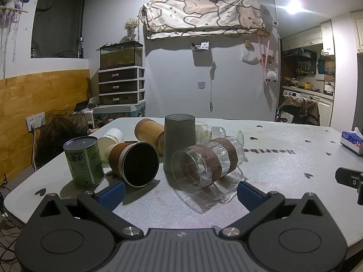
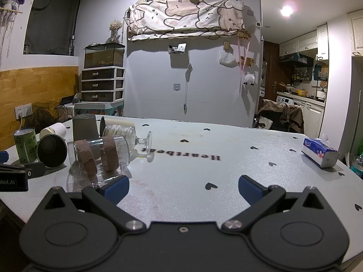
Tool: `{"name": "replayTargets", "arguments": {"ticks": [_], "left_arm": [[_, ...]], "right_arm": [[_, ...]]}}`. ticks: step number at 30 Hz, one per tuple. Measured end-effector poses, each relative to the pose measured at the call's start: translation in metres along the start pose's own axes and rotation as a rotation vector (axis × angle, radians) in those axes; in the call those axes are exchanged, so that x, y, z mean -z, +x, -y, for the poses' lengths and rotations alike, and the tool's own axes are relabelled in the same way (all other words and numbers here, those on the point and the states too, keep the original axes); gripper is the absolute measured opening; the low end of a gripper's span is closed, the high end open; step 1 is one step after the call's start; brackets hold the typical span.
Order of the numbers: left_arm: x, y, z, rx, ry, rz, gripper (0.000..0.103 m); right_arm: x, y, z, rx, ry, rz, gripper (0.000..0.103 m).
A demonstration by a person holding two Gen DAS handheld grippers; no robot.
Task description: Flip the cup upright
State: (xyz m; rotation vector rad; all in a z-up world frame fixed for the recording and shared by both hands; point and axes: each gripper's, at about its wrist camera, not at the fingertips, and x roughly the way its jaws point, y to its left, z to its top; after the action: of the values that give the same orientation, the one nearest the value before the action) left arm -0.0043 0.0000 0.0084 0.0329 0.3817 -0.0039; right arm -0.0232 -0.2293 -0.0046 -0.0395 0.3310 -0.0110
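Pale and dotted with small black hearts, the surface (image 1: 283,158) carries a tight cluster of vessels toward its left side. From left to right in the left wrist view stand a green tin can (image 1: 84,162), a brown-sleeved cup (image 1: 135,166) lying on its side with its dark mouth facing the camera, an inverted dark grey cup (image 1: 179,142), and the clear glass mug (image 1: 208,166) with two brown bands, tipped on its side just ahead of the left gripper (image 1: 181,192). That gripper's blue fingers (image 1: 113,193) are spread wide and hold nothing; the mug lies just beyond them, toward the right one. The right gripper (image 2: 183,188) is likewise spread and empty, the mug just off its left finger. Which cup is meant is unclear; the mug is nearest. The risk is judged to be rolling: the glass is smooth and round, so an uneven squeeze could send it into the grey cup or the stemmed glass (image 2: 127,136) lying behind, toppling neighbours in the crowd
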Motion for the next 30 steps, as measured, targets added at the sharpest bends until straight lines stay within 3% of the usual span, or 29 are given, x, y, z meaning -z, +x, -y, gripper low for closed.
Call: {"name": "replayTargets", "arguments": {"ticks": [12,18,24,30], "left_arm": [[0.000,0.005,-0.004,0.029,0.001,-0.003,0.103],[-0.009,0.020,-0.005,0.085,0.071,0.041,0.103],[-0.028,0.058,-0.004,0.207,0.202,0.052,0.102],[-0.045,0.092,0.008,0.334,0.417,0.051,0.095]], "right_arm": [[0.000,-0.001,-0.001,-0.002,0.005,0.005,0.103],[-0.004,-0.002,0.006,-0.019,0.039,0.006,0.103],[0.001,0.001,0.009,-0.019,0.048,0.008,0.103],[0.005,0.003,0.007,-0.029,0.034,0.013,0.103]]}}
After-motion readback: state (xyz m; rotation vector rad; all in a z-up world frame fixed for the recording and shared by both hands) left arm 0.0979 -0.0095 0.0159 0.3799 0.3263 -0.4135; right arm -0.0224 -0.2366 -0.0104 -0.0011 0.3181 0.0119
